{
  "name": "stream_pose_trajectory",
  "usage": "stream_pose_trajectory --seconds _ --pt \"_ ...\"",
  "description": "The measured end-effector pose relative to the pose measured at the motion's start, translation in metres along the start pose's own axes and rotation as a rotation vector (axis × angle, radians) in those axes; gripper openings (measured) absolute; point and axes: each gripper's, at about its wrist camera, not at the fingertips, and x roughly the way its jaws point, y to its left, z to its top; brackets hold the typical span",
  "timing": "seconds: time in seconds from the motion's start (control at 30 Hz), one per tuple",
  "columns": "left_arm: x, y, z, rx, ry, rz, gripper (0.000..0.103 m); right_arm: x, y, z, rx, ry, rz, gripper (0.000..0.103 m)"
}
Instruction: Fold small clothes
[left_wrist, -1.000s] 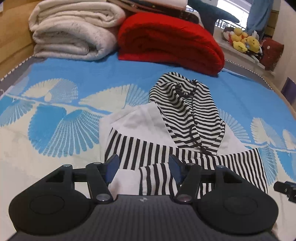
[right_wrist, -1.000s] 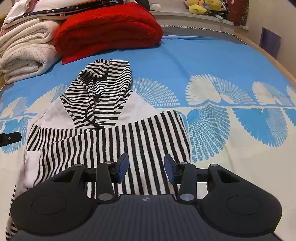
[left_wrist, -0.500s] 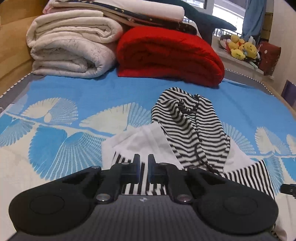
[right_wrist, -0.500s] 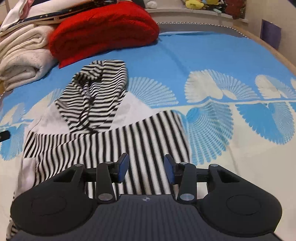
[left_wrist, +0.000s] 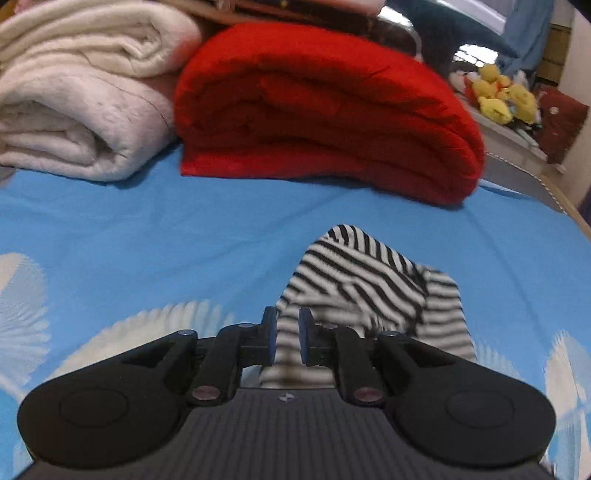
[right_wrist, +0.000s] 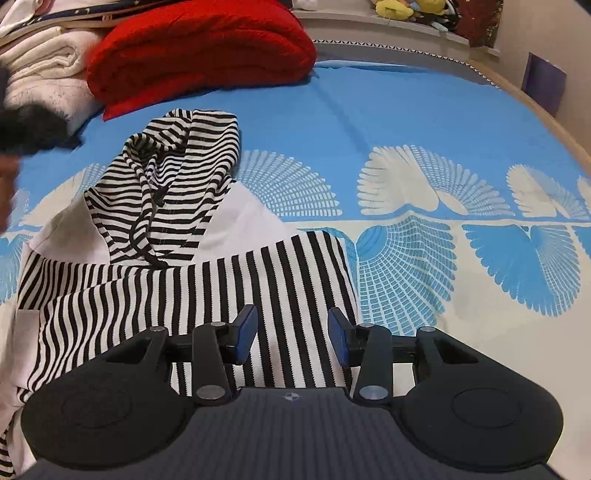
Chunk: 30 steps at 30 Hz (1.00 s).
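A small black-and-white striped hoodie (right_wrist: 192, 258) lies on the blue patterned bed sheet (right_wrist: 406, 122), its hood (right_wrist: 177, 173) pointing at the folded blankets. My left gripper (left_wrist: 287, 338) is shut on a fold of the striped hoodie (left_wrist: 373, 284) and holds it lifted above the sheet. My right gripper (right_wrist: 291, 334) is open and empty, just above the hoodie's striped lower part near its right edge. The left gripper shows as a dark blur at the left edge of the right wrist view (right_wrist: 26, 129).
A folded red blanket (left_wrist: 325, 122) and a cream blanket (left_wrist: 81, 99) lie stacked at the head of the bed. Plush toys (left_wrist: 502, 96) sit on a ledge at the back right. The bed's wooden edge (right_wrist: 546, 122) runs along the right.
My left gripper closed on the hoodie's fabric, then lifted it and moved forward toward the hood and blankets. My right gripper stayed open over the striped part.
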Motion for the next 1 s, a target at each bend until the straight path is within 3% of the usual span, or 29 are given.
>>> stream_pose_trajectory --seconds 0.03,0.1,0.17,0.3,0.43,0.47,0.53,0.57,0.6,0.77,0.9,1.0 --pt "0.013 -0.006 0.004 -0.012 0.014 0.004 0.022 0.002 0.0 0.0 -0.001 0.004 0.001 0.044" --pt "0.04 -0.014 0.011 -0.036 0.04 0.024 0.043 0.005 -0.002 0.0 0.003 0.012 0.003 0.044" --pt "0.066 -0.021 0.014 -0.053 0.074 0.033 0.052 0.009 -0.004 0.002 0.008 0.019 0.0 0.044" --pt "0.104 -0.034 0.013 -0.045 0.122 0.067 0.062 0.015 -0.007 0.004 0.015 0.027 -0.007 0.044" --pt "0.129 -0.04 0.012 -0.023 0.151 0.076 0.062 0.019 -0.01 0.003 0.018 0.04 -0.009 0.044" --pt "0.13 -0.043 0.011 -0.003 0.142 0.087 0.058 0.02 -0.01 0.002 0.018 0.043 -0.009 0.044" --pt "0.13 -0.049 0.008 0.046 0.125 0.069 0.032 0.02 -0.012 0.002 0.024 0.046 -0.007 0.044" --pt "0.128 -0.053 0.007 0.072 0.122 0.044 0.007 0.02 -0.013 0.003 0.028 0.046 -0.008 0.044" --pt "0.124 -0.057 0.007 0.088 0.119 0.039 0.007 0.02 -0.014 0.003 0.032 0.046 -0.01 0.044" --pt "0.065 -0.065 0.005 0.154 0.011 -0.036 0.006 0.017 -0.016 0.005 0.035 0.038 -0.007 0.044" --pt "-0.032 -0.059 -0.026 0.286 -0.083 -0.162 0.006 0.013 -0.022 0.009 0.061 0.024 -0.012 0.043" --pt "-0.126 -0.042 -0.075 0.43 -0.112 -0.276 0.006 0.005 -0.03 0.013 0.111 -0.006 -0.015 0.043"
